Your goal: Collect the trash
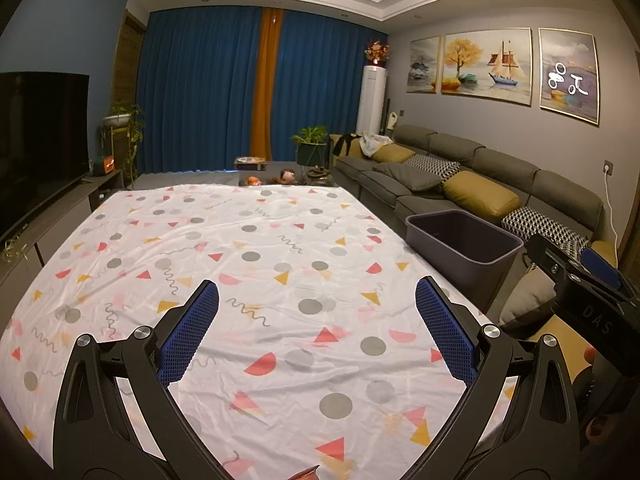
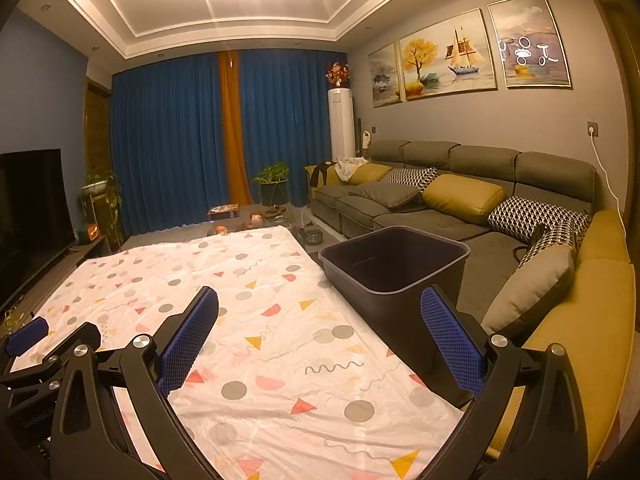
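Note:
A dark grey bin (image 1: 464, 240) stands open and empty at the right edge of the table, also in the right wrist view (image 2: 394, 270). The table carries a white cloth (image 1: 248, 272) printed with triangles and dots (image 2: 272, 320). My left gripper (image 1: 318, 300) is open and empty above the cloth. My right gripper (image 2: 320, 308) is open and empty, its right finger in front of the bin. The right gripper's body shows at the right in the left wrist view (image 1: 580, 292). A small reddish item (image 1: 306, 473) peeks in at the bottom edge; I cannot tell what it is.
A grey sofa (image 2: 440, 204) with yellow and patterned cushions runs along the right wall behind the bin. A TV (image 1: 40, 136) on a low cabinet is on the left. Small items (image 1: 280, 178) lie beyond the table's far edge, with potted plants by the blue curtains.

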